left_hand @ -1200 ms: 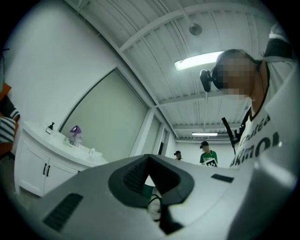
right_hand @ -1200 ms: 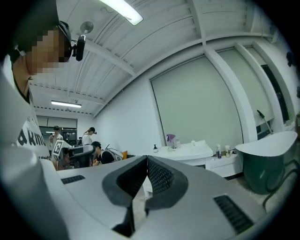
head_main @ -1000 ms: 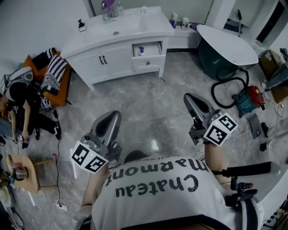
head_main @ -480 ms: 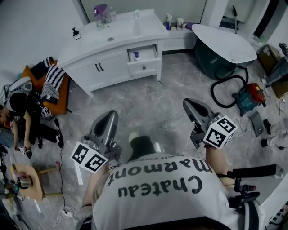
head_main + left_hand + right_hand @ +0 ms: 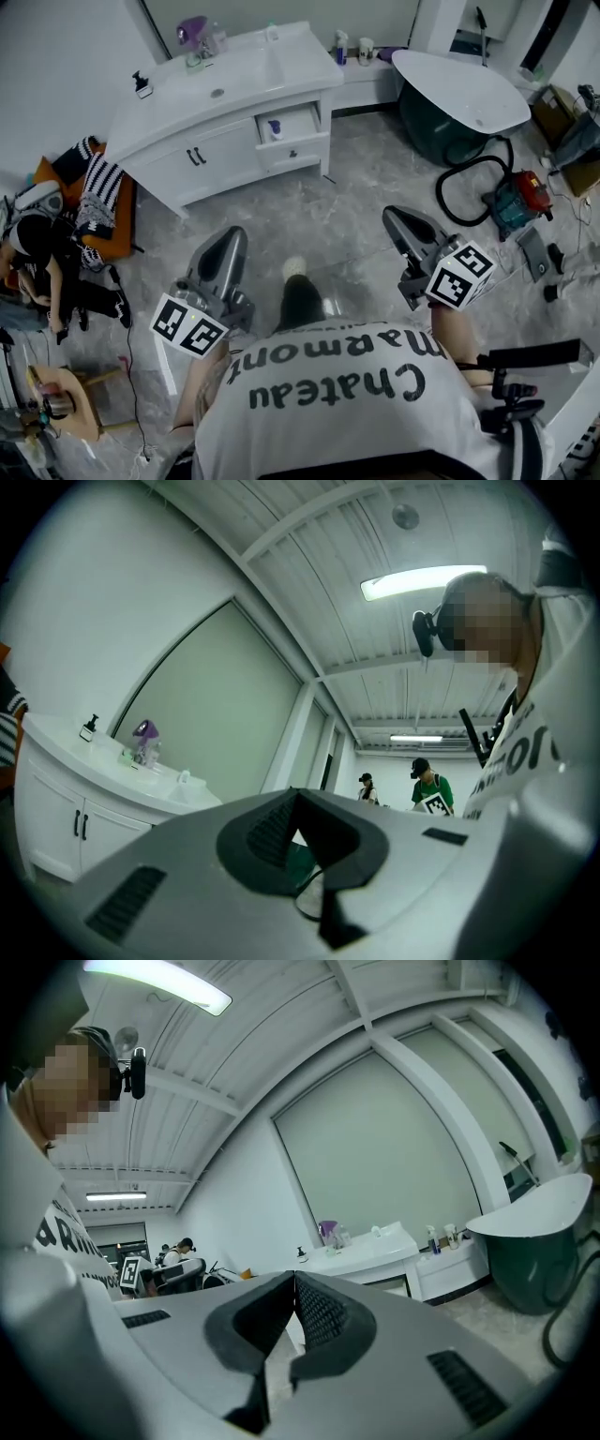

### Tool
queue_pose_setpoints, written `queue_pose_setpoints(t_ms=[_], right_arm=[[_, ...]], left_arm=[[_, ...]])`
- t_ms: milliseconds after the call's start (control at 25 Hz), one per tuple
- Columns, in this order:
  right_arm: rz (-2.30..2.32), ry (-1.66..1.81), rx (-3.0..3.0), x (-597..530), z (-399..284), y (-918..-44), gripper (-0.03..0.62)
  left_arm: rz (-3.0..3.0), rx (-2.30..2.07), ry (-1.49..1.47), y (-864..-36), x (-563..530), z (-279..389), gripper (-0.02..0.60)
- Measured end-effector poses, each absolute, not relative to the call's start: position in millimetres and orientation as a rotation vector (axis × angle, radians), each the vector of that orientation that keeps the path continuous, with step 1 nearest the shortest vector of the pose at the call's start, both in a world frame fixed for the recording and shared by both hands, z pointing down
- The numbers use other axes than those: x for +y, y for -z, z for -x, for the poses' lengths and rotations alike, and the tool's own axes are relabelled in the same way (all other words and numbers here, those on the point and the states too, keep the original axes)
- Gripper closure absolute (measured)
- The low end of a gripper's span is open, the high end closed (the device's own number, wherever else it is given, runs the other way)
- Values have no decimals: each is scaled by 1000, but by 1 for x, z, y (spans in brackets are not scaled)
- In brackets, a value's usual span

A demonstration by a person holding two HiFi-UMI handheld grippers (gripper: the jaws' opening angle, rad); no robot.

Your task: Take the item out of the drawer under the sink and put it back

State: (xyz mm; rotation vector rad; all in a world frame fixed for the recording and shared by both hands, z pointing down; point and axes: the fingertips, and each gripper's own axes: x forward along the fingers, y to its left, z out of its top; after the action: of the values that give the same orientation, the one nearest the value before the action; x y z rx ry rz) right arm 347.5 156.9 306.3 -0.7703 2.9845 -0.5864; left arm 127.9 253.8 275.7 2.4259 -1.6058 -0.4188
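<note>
The bottle (image 5: 275, 128) stands in the open drawer (image 5: 292, 124) under the sink (image 5: 217, 93), well apart from both claws. The left claw (image 5: 232, 240) and the right claw (image 5: 397, 219) are fully closed and hold nothing. I think I must first come near, open one claw before reaching in, and take the bottle by its body. The only writing I can read is "Chateau Marmont" on the shirt (image 5: 328, 375).

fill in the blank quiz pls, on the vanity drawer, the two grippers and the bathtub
The drawer of the white vanity stands ____.
The left gripper and the right gripper each have their jaws ____, with nothing between them.
In the head view, the bathtub stands to the vanity's ____.
Missing words: open; shut; right
</note>
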Motion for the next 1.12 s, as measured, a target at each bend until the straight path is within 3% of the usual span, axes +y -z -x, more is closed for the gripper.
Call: queue_pose_setpoints(t_ms=[1120], right_arm=[[806, 523, 3007, -98, -139, -282, 583]], left_arm=[[-2512, -1523, 409, -269, -12, 65, 572]])
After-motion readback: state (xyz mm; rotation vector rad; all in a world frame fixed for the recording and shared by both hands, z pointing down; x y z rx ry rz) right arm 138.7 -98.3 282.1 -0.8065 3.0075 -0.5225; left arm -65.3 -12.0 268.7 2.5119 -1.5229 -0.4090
